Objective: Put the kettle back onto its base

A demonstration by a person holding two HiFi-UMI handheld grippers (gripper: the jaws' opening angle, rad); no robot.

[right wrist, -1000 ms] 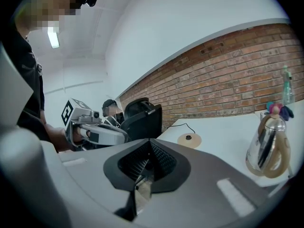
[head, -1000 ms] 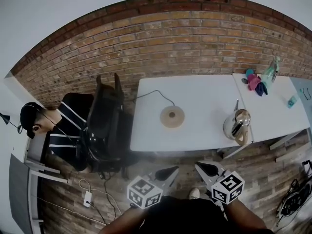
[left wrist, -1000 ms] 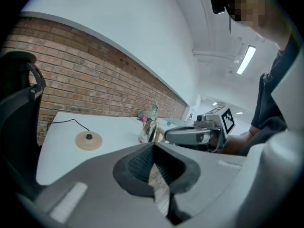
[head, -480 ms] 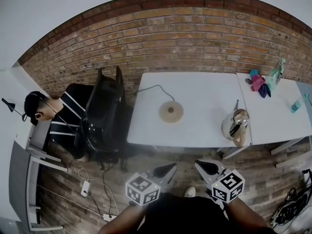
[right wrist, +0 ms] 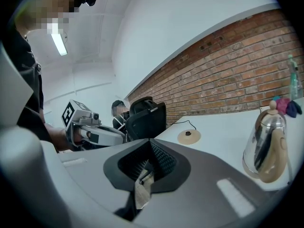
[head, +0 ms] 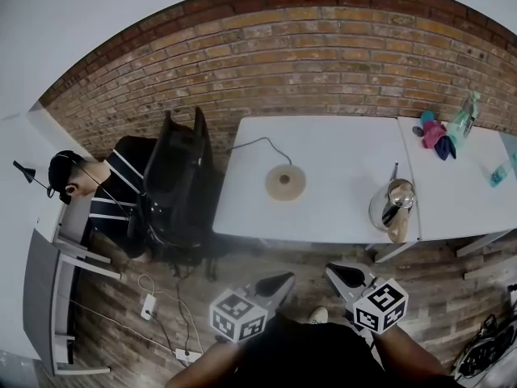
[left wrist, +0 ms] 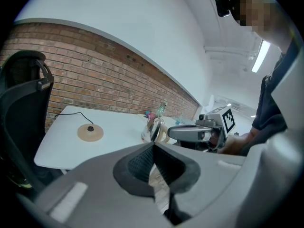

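A steel kettle [head: 393, 207] with a tan handle stands at the near right corner of the white table [head: 331, 152]. Its round tan base [head: 285, 182], with a black cord, lies apart from it near the table's middle. Both grippers hang over the floor in front of the table's near edge, clear of the kettle. My left gripper [head: 276, 283] is shut and holds nothing; from it I see the base [left wrist: 90, 132] and the kettle [left wrist: 153, 130]. My right gripper [head: 342, 275] is also shut and empty, with the kettle [right wrist: 266, 146] ahead to its right and the base [right wrist: 189, 136] farther off.
A black office chair [head: 179, 186] stands at the table's left end, with a seated person in a striped shirt [head: 109, 204] beside it. A second table [head: 460, 192] adjoins on the right, carrying a bottle and cloths [head: 436, 134]. Cables and a power strip [head: 148, 305] lie on the floor.
Both grippers have drifted a little across the floor in front of the table, jaws still shut. The kettle and the base have not moved.
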